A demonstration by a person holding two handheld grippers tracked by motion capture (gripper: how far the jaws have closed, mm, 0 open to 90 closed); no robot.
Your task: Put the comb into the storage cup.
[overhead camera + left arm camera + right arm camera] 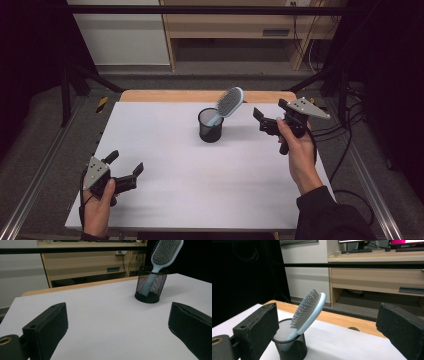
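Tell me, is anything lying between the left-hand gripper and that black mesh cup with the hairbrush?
No. In the high view, only bare white table lies between the left gripper and the mesh cup holding the hairbrush.

High view overhead facing forward, gripper views low, sharing hairbrush cup [210, 126]

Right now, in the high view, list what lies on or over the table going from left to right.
left gripper → black mesh cup → light-blue hairbrush leaning out of the cup toward the right → right gripper
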